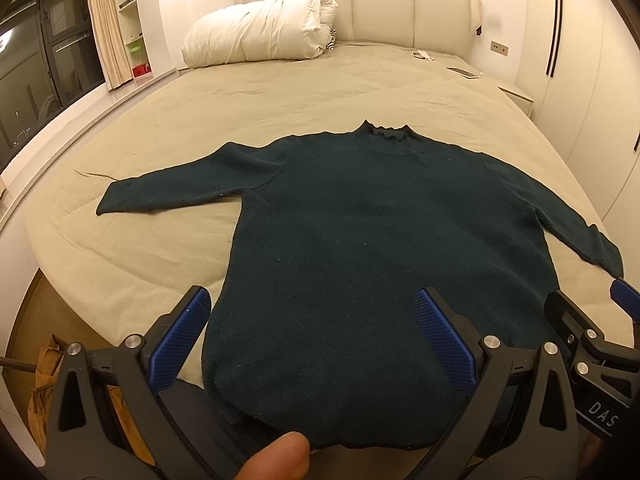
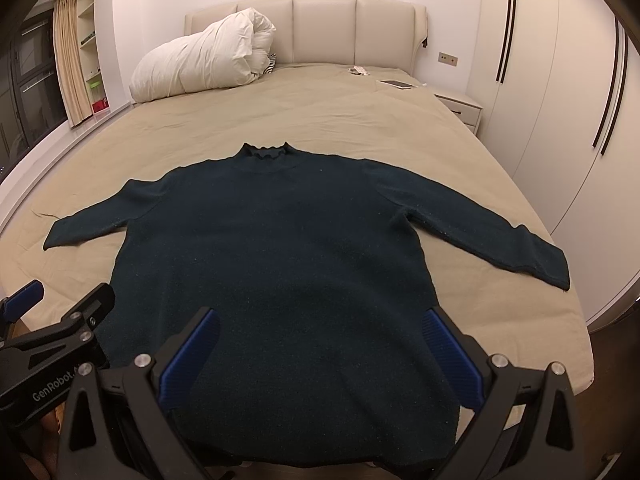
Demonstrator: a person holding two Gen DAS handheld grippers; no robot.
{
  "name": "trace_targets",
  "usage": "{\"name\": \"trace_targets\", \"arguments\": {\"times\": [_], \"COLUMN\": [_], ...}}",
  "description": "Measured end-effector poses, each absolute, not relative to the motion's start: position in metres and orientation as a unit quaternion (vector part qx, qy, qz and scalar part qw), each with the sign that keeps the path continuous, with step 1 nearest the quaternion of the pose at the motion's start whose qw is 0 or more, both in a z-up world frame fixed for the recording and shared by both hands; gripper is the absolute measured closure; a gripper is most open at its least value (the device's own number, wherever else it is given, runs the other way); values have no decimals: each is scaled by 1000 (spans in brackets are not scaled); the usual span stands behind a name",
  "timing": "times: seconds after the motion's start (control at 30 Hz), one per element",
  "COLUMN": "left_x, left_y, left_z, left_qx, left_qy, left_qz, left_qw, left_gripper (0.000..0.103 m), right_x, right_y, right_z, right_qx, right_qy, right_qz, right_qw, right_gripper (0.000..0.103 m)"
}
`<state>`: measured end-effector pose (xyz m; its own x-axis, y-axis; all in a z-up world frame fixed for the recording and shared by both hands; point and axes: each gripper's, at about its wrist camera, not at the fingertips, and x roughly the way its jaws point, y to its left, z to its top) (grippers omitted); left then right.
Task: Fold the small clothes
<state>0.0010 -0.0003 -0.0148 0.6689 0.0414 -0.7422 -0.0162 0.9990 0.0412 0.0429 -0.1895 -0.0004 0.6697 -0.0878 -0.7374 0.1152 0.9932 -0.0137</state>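
Observation:
A dark green long-sleeved sweater (image 1: 360,232) lies flat on the beige bed (image 1: 280,92), collar away from me, both sleeves spread out to the sides. It also shows in the right wrist view (image 2: 280,248). My left gripper (image 1: 312,320) is open and empty, hovering over the hem's left part. My right gripper (image 2: 320,340) is open and empty over the hem's right part. The right gripper also shows at the right edge of the left wrist view (image 1: 588,320). The hem hangs over the bed's near edge.
A rolled white duvet (image 1: 260,28) lies at the bed's head on the left. A phone (image 2: 398,85) and a small remote (image 2: 358,71) lie at the far right of the bed. A nightstand (image 2: 460,106) and wardrobe doors (image 2: 560,120) stand right.

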Motion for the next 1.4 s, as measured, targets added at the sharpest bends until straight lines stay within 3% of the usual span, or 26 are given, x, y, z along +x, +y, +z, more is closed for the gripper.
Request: {"name": "trace_targets", "arguments": {"times": [0.83,1.4], "left_x": [6,20], "left_y": [6,32], "left_z": [-15,-13], "left_qx": [0,-99], "left_qy": [405,375], "left_qz": [4,-105], "left_qw": [915,916], "left_gripper": [0,0], "right_x": [43,47], "right_y": [-192,-175], "right_z": [-5,-7], "right_qx": [16,3], "right_qy": [405,410], "right_qz": [-56,-53], "right_qw": [912,910], "right_gripper": [0,0]}}
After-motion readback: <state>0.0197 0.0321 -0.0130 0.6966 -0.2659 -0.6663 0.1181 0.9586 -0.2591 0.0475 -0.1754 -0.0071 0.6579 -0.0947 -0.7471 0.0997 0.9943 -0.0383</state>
